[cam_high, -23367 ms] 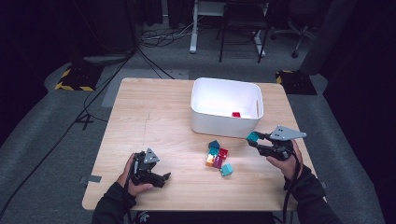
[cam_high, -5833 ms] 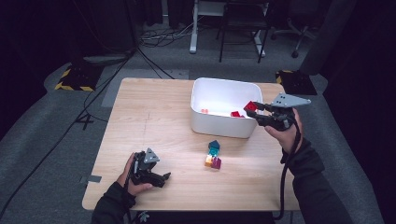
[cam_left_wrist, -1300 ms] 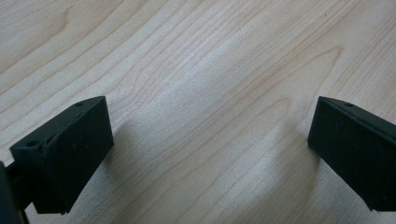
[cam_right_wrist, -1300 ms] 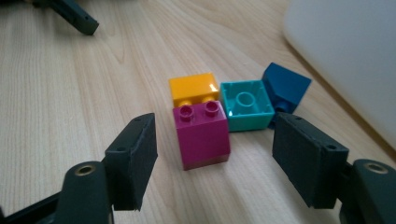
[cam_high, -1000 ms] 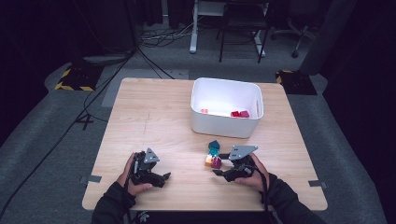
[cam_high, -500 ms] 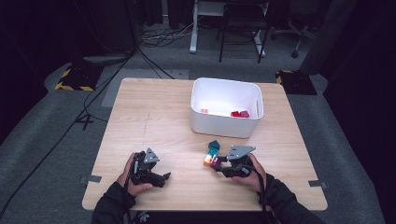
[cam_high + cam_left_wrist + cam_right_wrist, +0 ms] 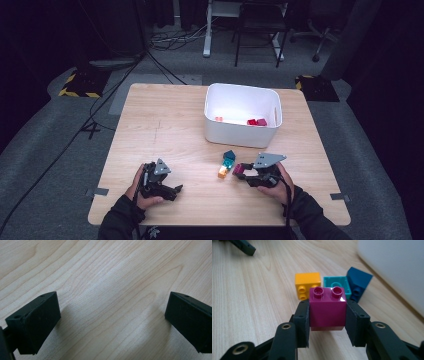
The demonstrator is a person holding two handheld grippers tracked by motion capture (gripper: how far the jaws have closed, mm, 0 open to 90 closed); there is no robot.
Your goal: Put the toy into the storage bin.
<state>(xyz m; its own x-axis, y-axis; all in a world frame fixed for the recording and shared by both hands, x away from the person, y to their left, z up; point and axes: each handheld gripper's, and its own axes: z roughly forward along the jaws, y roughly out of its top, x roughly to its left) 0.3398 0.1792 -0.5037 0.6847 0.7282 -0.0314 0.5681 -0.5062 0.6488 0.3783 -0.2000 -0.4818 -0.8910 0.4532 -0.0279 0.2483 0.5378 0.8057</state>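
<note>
The right gripper (image 7: pixel 327 322) had its jaws pinched on a magenta block (image 7: pixel 327 308), one pad pressed flat against each side of it, the two studs facing up. The jaws had just been closing, and the block sat between them. In the high view the right gripper (image 7: pixel 245 173) lay low over the table (image 7: pixel 165 130) near its front edge, right of the middle, with the person's right hand (image 7: pixel 275 182) wrapped around the body and the magenta block (image 7: pixel 238 169) at the tip, pointing toward the left side of the table.

Just beyond the held block stood three loose ones in a tight cluster: an orange block (image 7: pixel 307 285), a turquoise block (image 7: pixel 339 285) beside it, and a dark blue block (image 7: pixel 359 281) leaning at the turquoise one's far side. Seen from above, the orange block (image 7: pixel 222 172) was nearest the front edge, with the turquoise block (image 7: pixel 228 163) and dark blue block (image 7: pixel 230 155) behind it toward the bin.

The white bin (image 7: pixel 240 135) stood toward the far edge, right of centre, with red blocks (image 7: pixel 256 122) and a small orange piece (image 7: pixel 218 119) on its floor.

The left gripper (image 7: pixel 172 190) rested near the front left corner, held in the left hand (image 7: pixel 140 187). Its jaws stood spread wide apart over bare wood (image 7: pixel 112 290), nothing between them.
</note>
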